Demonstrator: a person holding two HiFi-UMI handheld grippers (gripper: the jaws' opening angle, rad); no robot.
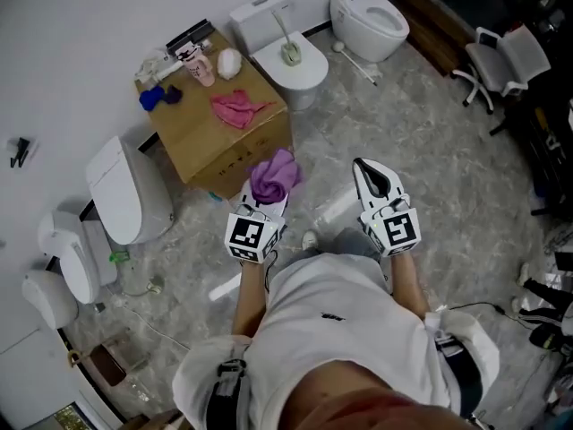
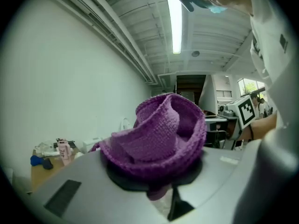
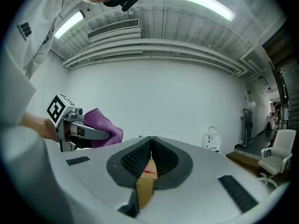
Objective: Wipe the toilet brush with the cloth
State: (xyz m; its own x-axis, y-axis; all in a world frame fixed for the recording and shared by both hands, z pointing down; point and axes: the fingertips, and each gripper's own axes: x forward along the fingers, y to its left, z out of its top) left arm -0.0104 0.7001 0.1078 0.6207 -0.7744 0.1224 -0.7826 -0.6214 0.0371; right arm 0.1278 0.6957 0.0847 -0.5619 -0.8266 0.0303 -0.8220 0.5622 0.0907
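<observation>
The purple cloth (image 1: 275,176) (image 2: 159,134) is sitting bunched up in the left gripper (image 1: 265,206) (image 2: 154,181), whose fingers (image 2: 93,181) are pinching tight on its lower folds and holding it above the floor (image 1: 421,141). The toilet brush (image 1: 288,45) is lying well apart from it, on top of a white toilet (image 1: 309,77) by the wall. The right gripper (image 1: 369,170) (image 3: 150,160) is hovering beside the left one, its ribbed fingers (image 3: 135,157) pressing flat together with nothing between them. A cardboard box (image 1: 224,146) is standing just beside the toilet, serving as a surface and carrying a pink cloth (image 1: 237,107) and a pink bottle (image 1: 199,68).
</observation>
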